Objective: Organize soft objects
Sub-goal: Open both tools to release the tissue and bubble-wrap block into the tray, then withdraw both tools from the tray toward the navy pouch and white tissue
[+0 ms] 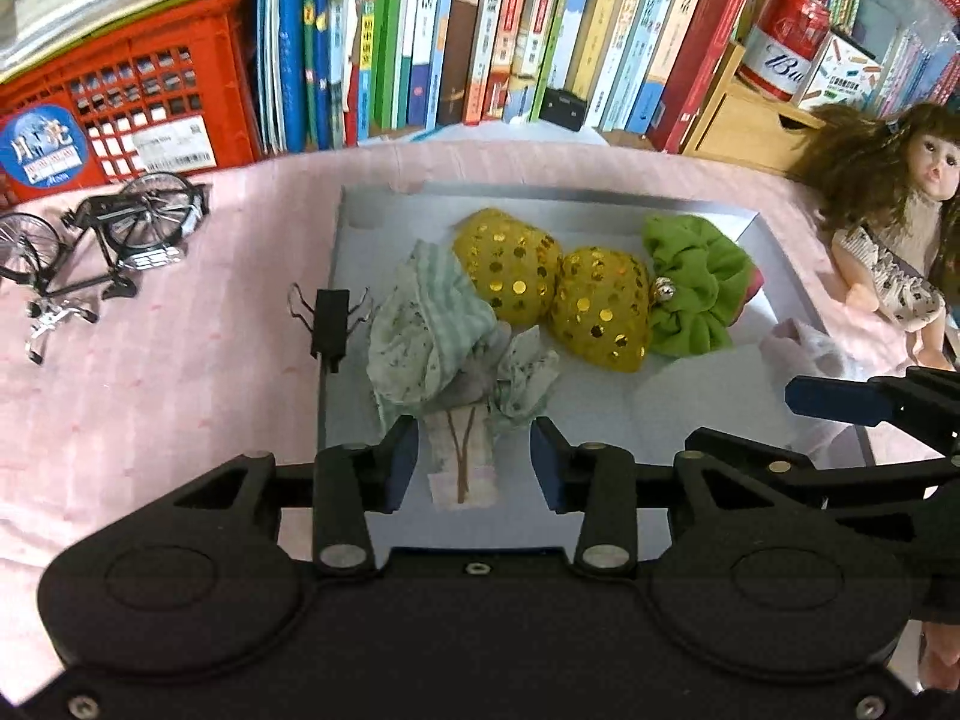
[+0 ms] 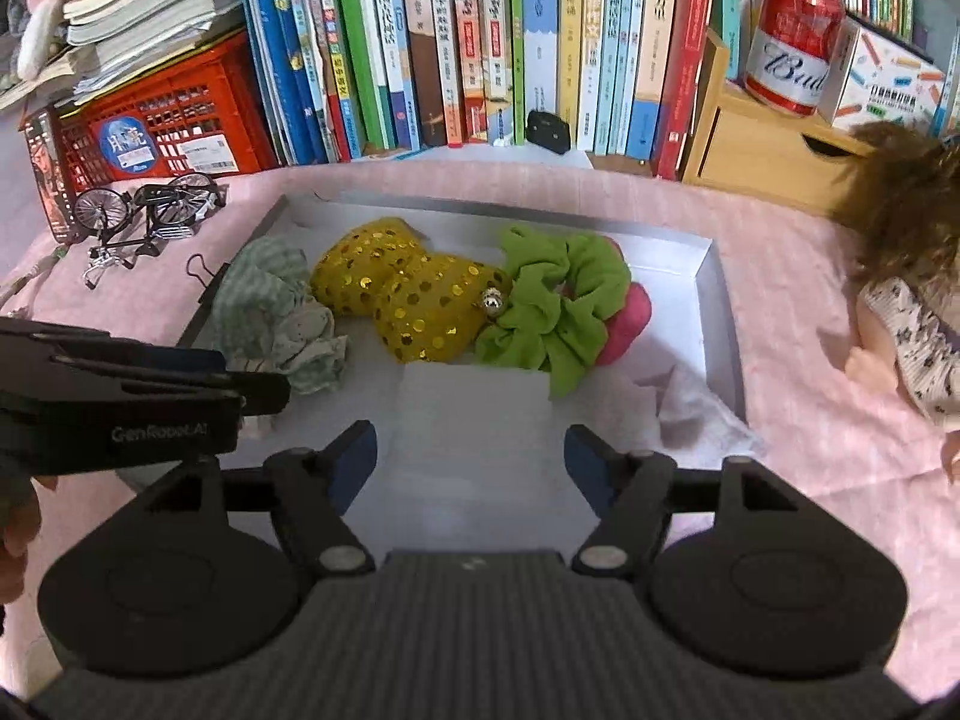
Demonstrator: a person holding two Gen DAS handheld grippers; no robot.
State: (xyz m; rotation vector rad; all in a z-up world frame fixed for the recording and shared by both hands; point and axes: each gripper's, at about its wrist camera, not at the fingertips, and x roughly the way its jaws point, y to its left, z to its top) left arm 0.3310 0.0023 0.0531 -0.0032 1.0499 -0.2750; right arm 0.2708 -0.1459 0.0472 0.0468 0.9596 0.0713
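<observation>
A shallow white tray (image 1: 774,252) (image 2: 717,294) lies on the pink cloth. In it are a yellow sequined soft piece (image 1: 552,288) (image 2: 408,294), a green scrunchie (image 1: 696,288) (image 2: 552,306) over a pink piece (image 2: 630,318), a pale green patterned cloth (image 1: 426,324) (image 2: 276,306) and a white cloth (image 1: 804,348) (image 2: 696,408) at the tray's right edge. My left gripper (image 1: 474,462) is open just in front of the green cloth, over a small striped piece (image 1: 462,462). My right gripper (image 2: 471,459) is open and empty above the tray's bare front.
A doll (image 1: 888,222) (image 2: 912,312) lies to the right of the tray. A model bicycle (image 1: 102,234) (image 2: 144,210) and a black binder clip (image 1: 330,318) lie to the left. Books (image 1: 480,30), a red crate (image 1: 120,96) and a red can (image 2: 792,42) stand behind.
</observation>
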